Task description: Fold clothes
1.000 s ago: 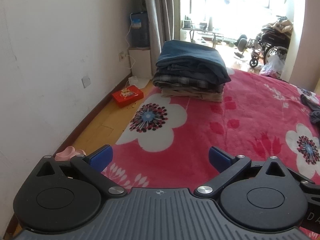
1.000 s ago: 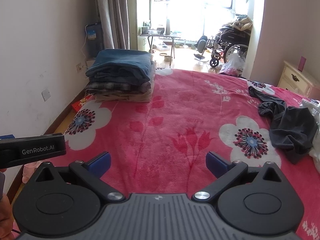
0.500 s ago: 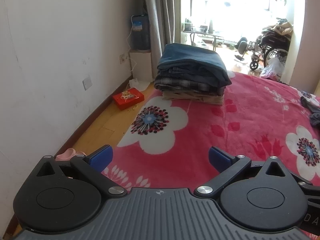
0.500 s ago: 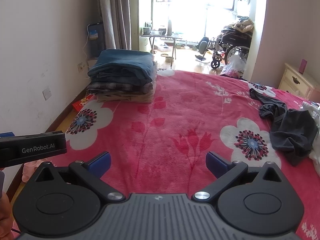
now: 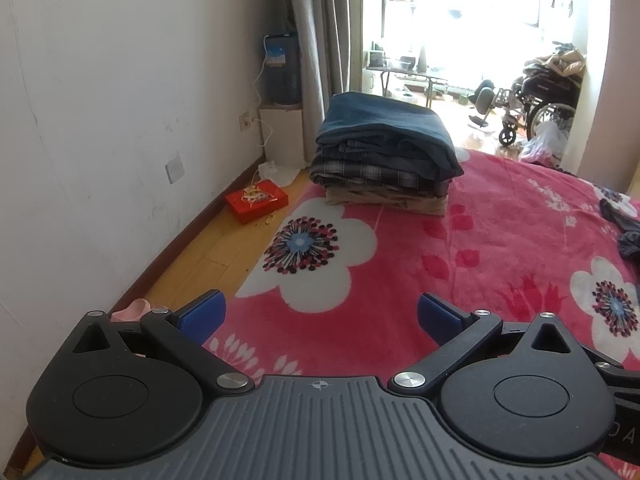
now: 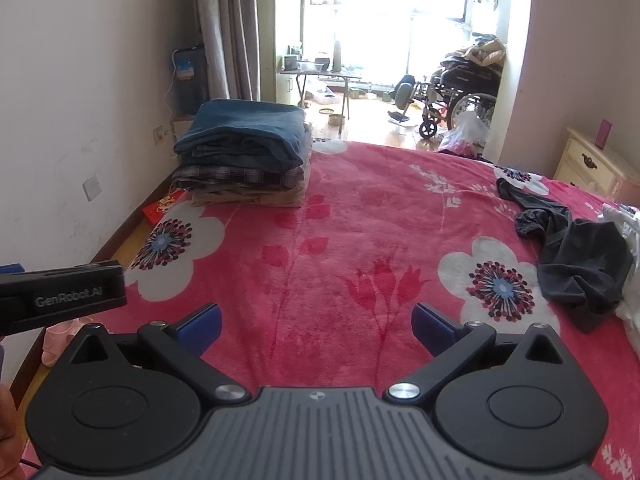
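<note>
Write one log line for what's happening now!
left tool: open, empty | right tool: open, empty | folded stack: on bed | dark garment: unfolded

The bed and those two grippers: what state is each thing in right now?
Left gripper: open, holding nothing.
Right gripper: open, holding nothing.
Stack of clothes: folded, piled neatly on the bed's far left corner.
Dark garment: crumpled, unfolded, lying on the bed's right side.
Red floral blanket: spread flat over the bed.
Curtain: drawn aside.
Wheelchair: parked, loaded with things.
</note>
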Tool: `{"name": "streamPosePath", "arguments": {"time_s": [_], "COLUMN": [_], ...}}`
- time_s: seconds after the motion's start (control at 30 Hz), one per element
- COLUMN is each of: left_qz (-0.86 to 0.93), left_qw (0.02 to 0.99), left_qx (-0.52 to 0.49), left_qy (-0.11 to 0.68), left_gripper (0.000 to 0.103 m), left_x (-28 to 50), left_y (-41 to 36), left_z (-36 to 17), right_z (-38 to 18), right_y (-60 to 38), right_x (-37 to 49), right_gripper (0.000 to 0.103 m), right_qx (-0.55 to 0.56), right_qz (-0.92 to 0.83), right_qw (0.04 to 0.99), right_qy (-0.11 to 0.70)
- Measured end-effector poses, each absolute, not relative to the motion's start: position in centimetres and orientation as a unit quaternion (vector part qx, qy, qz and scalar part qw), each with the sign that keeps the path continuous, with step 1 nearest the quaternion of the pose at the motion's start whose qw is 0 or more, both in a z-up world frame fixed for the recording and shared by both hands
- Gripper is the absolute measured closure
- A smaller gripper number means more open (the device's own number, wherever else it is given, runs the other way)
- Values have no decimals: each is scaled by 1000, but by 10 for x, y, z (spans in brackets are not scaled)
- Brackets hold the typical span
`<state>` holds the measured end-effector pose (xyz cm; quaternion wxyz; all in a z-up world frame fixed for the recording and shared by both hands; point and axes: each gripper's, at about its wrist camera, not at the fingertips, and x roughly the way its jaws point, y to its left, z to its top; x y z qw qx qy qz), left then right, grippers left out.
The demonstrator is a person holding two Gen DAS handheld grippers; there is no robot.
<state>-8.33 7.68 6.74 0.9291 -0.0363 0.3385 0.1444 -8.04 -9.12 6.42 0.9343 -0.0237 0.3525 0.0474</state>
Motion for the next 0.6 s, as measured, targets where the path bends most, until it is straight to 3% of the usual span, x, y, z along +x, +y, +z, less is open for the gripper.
{"name": "streamPosePath", "arguments": {"time_s": [0.6], "left_qz": [115], "left_qw": [931], "left_qx": [-46], "left_qy": [342], "left_gripper": [0], "left_x": [-82], "left_y": [78], "left_z": [66], "right_z": [61], "right_y": [-109], "right_x": [-56], "right_gripper": [0], "right_qx": [-15], "right_qz": [45], "right_qw": [945], "right_qy": [325]}}
